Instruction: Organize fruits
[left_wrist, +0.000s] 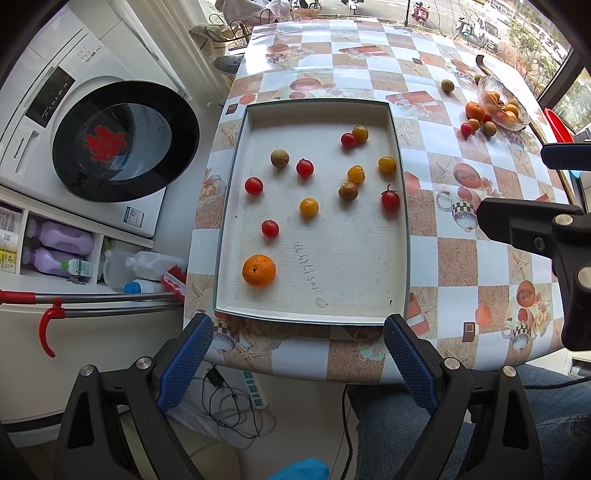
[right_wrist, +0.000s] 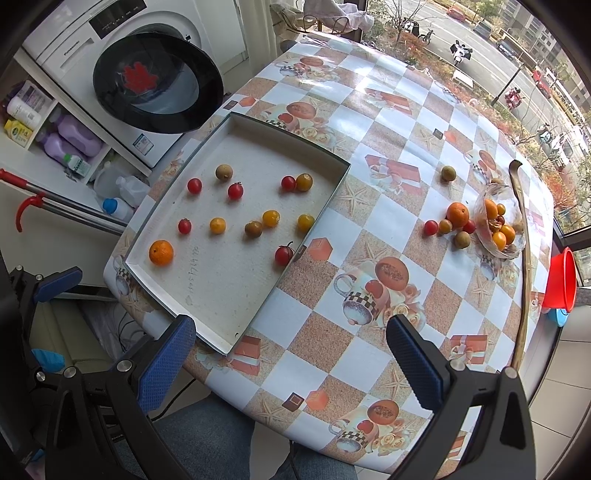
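A shallow white tray (left_wrist: 400, 236) (right_wrist: 325, 206) lies on the checked table. It holds an orange (left_wrist: 259, 270) (right_wrist: 161, 252), several red and yellow cherry tomatoes and brown longans. A glass bowl (left_wrist: 515, 123) (right_wrist: 513, 251) at the far right holds more fruit, with an orange (right_wrist: 458, 215) and small fruits loose beside it. A lone longan (right_wrist: 448, 173) lies apart. My left gripper (left_wrist: 297, 354) is open and empty at the tray's near edge. My right gripper (right_wrist: 291, 354) is open and empty above the table's near side.
A washing machine (left_wrist: 92, 122) with its open door stands left of the table. Bottles (left_wrist: 66, 243) fill shelves below it. A red cup (right_wrist: 563, 278) and a long wooden stick (right_wrist: 526, 266) sit at the table's right edge. My right gripper shows at the left wrist view's right side (left_wrist: 535, 229).
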